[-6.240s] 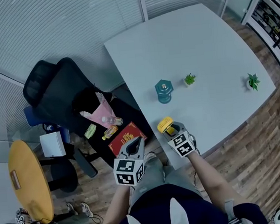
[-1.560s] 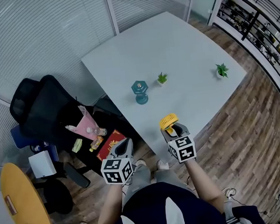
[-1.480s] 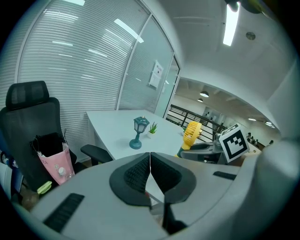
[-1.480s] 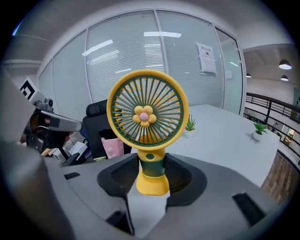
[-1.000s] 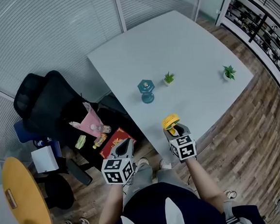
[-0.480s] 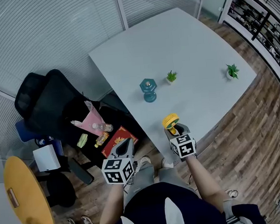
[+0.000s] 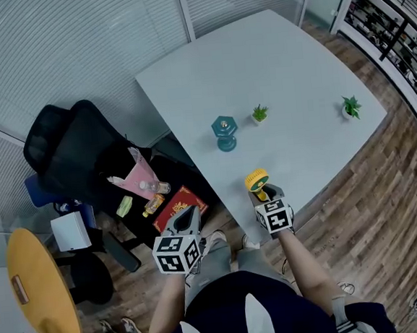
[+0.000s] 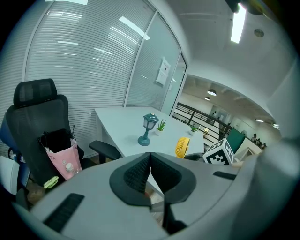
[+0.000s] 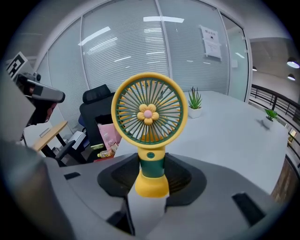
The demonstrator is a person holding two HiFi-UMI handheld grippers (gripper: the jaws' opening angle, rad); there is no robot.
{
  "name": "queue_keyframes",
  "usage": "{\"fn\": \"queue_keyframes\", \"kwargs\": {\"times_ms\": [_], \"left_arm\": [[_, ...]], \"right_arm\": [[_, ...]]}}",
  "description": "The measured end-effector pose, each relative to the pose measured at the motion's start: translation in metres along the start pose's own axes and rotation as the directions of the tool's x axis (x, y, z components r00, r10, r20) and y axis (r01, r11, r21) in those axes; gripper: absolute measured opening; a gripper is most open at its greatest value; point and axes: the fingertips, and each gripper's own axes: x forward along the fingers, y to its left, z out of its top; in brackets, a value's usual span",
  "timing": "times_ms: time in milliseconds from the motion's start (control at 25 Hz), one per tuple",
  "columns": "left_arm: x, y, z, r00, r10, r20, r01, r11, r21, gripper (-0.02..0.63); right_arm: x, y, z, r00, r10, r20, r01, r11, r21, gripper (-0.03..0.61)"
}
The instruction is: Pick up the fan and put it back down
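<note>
The head view looks from above the person steeply down onto the table's [image 7: 286, 61] near corner. The left gripper [image 7: 189, 212] and right gripper [image 7: 262, 191] sit low in its frame, with wooden floor [image 7: 364, 206] around them. The left gripper view sits low behind its own jaws, off the table's near edge, and faces across the top toward the lamp [image 8: 149, 127]. The right gripper view rides close behind the fan [image 9: 149, 123], which fills its middle, and faces over the table toward the blinds [image 9: 126, 51]. All three views share the table top, the fan and the black chair [image 8: 36, 115]. The head and left gripper views also share the lamp.
</note>
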Motion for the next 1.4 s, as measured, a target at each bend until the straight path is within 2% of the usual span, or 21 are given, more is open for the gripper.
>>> {"fn": "queue_keyframes", "kwargs": {"times_ms": [240,1400], "left_arm": [[0.003,-0.002,-0.001,1.000,0.002,-0.006,-0.002,1.000,0.000,0.021],[0.009,-0.017,-0.006,0.999,-0.035,-0.036,0.036,0.999,0.033,0.021]], "right_arm": [[0.007,0.003,-0.003,0.999,0.006,0.036,-0.005,0.999,-0.043,0.170],[0.003,0.011,-0.029,1.000,0.024,0.009,-0.023,0.991,-0.130,0.172]]}}
